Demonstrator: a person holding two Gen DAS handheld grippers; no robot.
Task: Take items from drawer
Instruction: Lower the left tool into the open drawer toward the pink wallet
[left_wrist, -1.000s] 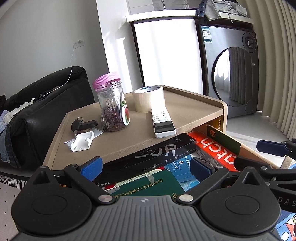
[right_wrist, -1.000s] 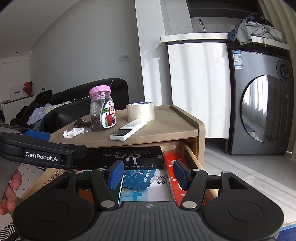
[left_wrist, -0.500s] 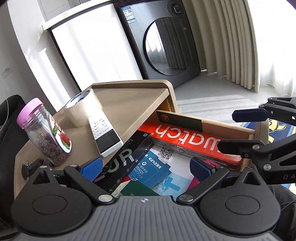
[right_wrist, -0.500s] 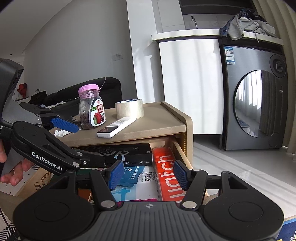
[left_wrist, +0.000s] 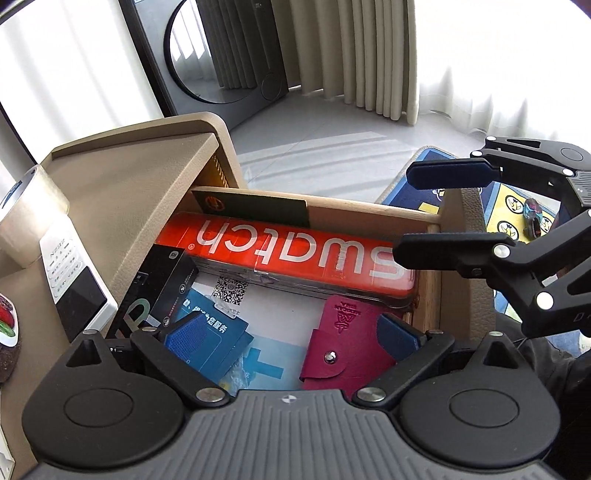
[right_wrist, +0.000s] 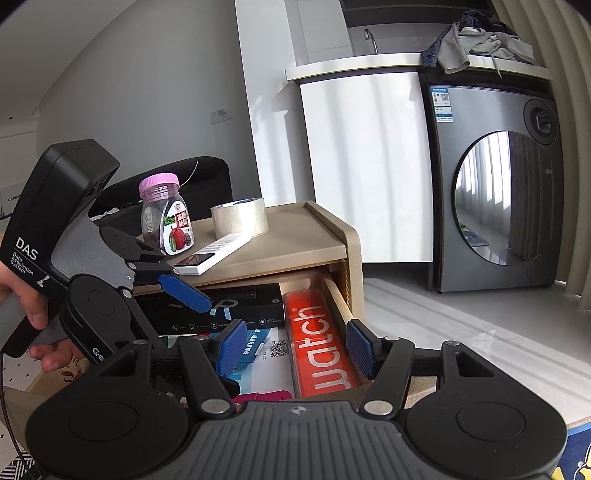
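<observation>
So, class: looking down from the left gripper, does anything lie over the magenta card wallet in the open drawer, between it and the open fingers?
Nothing visible does. The magenta card wallet lies on top of the papers, uncovered, with the left gripper open above it. The red Swatch box sits beside it, further back.

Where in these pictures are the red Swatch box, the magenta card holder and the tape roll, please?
red Swatch box (left_wrist: 295, 251): left wrist view, on its lettered top face.
magenta card holder (left_wrist: 343, 343): left wrist view, on its front flap above the snap.
tape roll (right_wrist: 239, 218): right wrist view, on its outer side wall.
</observation>
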